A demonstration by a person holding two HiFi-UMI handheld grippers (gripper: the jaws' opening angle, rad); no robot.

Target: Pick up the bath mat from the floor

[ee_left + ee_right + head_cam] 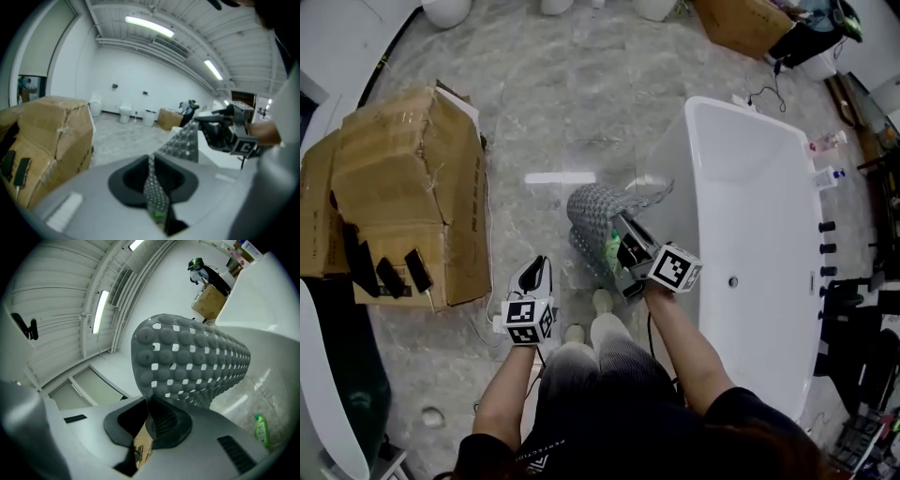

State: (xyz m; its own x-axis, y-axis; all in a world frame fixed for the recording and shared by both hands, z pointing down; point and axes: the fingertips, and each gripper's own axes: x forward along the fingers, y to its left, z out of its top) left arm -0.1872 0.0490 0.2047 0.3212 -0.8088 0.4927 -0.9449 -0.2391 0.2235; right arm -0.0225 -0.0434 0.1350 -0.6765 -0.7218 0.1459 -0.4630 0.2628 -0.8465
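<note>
Lift step, by the look of it: bath mat point(598, 214) hangs bunched and folded just beside the bathtub point(673, 155), against its outer wall, mostly off the floor point(553, 112). Right gripper point(622, 228) is clenched on one mat edge. Left gripper point(536, 272), farther from the bathtub, pinches a thin strip of another edge. Whether the mat's low end touches the floor beside the bathtub is unclear. Next move likely calls for raising both hands evenly, with grips tight so the floppy mat clears.

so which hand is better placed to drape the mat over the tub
Right. The right tool grips the mat beside the tub; the left tool holds an edge farther out, by the box.
</note>
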